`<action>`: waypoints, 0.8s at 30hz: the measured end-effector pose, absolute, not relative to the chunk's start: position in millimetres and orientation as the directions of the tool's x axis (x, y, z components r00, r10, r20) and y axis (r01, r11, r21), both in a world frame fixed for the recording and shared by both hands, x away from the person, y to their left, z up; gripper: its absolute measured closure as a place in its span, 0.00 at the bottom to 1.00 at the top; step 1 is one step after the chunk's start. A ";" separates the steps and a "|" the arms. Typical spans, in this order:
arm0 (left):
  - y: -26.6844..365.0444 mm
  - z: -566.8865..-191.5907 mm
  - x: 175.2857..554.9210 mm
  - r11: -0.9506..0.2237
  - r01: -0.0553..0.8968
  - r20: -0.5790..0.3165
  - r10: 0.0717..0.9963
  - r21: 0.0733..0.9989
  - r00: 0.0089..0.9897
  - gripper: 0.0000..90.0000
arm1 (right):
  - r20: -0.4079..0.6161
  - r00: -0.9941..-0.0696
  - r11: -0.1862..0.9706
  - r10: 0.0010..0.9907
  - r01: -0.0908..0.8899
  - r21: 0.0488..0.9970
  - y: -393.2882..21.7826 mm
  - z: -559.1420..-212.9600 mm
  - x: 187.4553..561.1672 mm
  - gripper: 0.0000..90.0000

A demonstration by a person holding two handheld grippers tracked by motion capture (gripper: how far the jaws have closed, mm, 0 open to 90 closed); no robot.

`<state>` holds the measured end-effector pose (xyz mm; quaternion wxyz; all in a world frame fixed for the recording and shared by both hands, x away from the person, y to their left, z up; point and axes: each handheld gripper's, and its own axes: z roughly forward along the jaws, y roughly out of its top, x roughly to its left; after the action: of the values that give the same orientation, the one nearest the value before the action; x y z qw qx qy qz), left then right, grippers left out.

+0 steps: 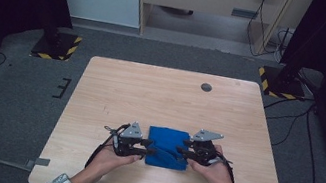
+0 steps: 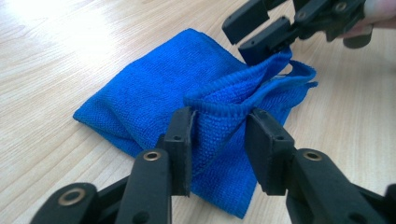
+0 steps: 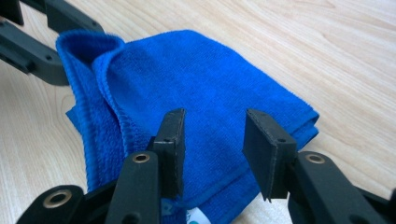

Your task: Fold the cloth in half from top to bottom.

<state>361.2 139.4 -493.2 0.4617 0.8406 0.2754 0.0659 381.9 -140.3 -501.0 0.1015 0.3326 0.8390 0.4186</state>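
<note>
I see a pale wood-grain worktop [image 1: 171, 93] standing on grey carpet [image 1: 13, 95], with a round dark grommet [image 1: 206, 87] near its far edge and hazard-striped stand bases [image 1: 55, 45] at both far corners. The folded blue cloth [image 1: 166, 145] lies near the front edge. The left gripper [image 2: 219, 135] has its jaws apart, a raised cloth fold standing loosely between them. The right gripper [image 3: 212, 144] jaws are apart over the cloth's near corner.
</note>
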 end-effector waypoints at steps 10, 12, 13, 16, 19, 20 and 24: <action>146.1 -473.9 353.7 -0.342 0.368 -0.145 0.531 0.865 0.835 0.55 | 0.093 -0.782 0.467 0.616 0.458 0.756 -136.8 -503.9 373.6 0.65; 145.6 -473.9 356.0 -0.348 0.363 -0.125 0.550 0.864 0.825 0.54 | 0.083 -0.786 0.477 0.613 0.452 0.754 -136.8 -504.9 372.3 0.65; 144.9 -476.2 358.1 -0.355 0.373 -0.119 0.568 0.857 0.814 0.54 | 0.086 -0.787 0.479 0.611 0.454 0.751 -137.5 -505.5 371.3 0.65; 139.7 -486.4 361.5 -0.403 0.378 -0.082 0.587 0.833 0.805 0.54 | 0.074 -0.787 0.493 0.612 0.453 0.743 -140.1 -507.3 368.7 0.65; 134.9 -493.5 358.9 -0.467 0.357 -0.021 0.584 0.809 0.812 0.53 | 0.075 -0.791 0.496 0.608 0.452 0.741 -142.9 -507.5 365.4 0.64; 134.0 -495.8 358.3 -0.478 0.359 -0.015 0.584 0.802 0.812 0.52 | 0.070 -0.794 0.503 0.604 0.448 0.739 -143.9 -507.9 364.0 0.64; 131.9 -504.0 357.0 -0.510 0.367 -0.007 0.577 0.778 0.816 0.51 | 0.052 -0.801 0.532 0.596 0.442 0.722 -144.6 -511.5 360.2 0.60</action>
<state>357.0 131.9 -504.0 0.4116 0.8595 0.2747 0.1277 360.2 -144.6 -511.5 0.1007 0.2985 0.8694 0.3806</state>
